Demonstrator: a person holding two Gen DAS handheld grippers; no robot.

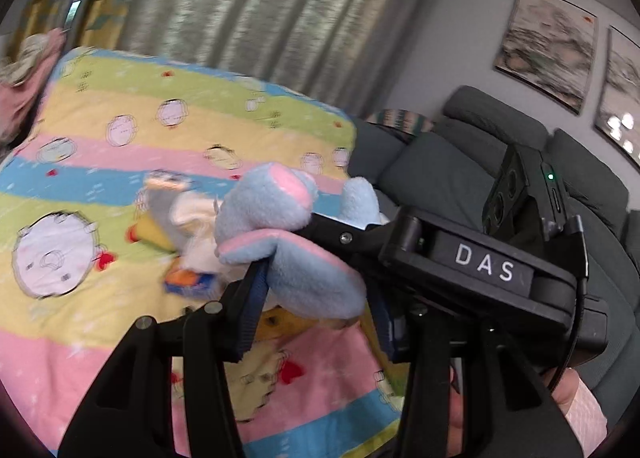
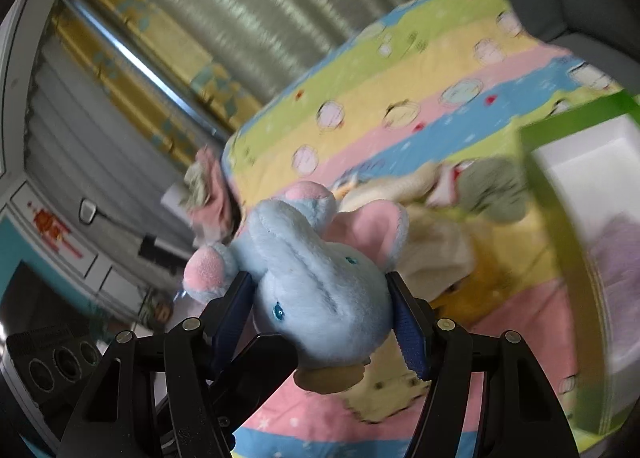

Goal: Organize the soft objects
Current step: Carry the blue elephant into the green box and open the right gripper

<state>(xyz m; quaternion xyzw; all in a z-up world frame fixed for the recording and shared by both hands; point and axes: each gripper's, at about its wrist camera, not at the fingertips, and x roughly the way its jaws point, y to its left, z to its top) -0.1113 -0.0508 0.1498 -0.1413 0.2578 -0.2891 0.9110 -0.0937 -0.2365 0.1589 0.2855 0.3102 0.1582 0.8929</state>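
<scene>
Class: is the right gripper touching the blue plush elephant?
Touching. The right wrist view shows the right gripper with both fingers pressed against the blue plush elephant.

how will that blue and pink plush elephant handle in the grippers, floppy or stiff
Probably soft and squashy: the plush elephant bulges between the right gripper pads. Likely floppy too, since its ear droops over the left gripper.

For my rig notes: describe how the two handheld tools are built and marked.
Both tools, left and right, are black linkage frames with silver pins and blue ribbed pads. The right one's body carries white "DAS" lettering, a green indicator light and a black cable.
</scene>
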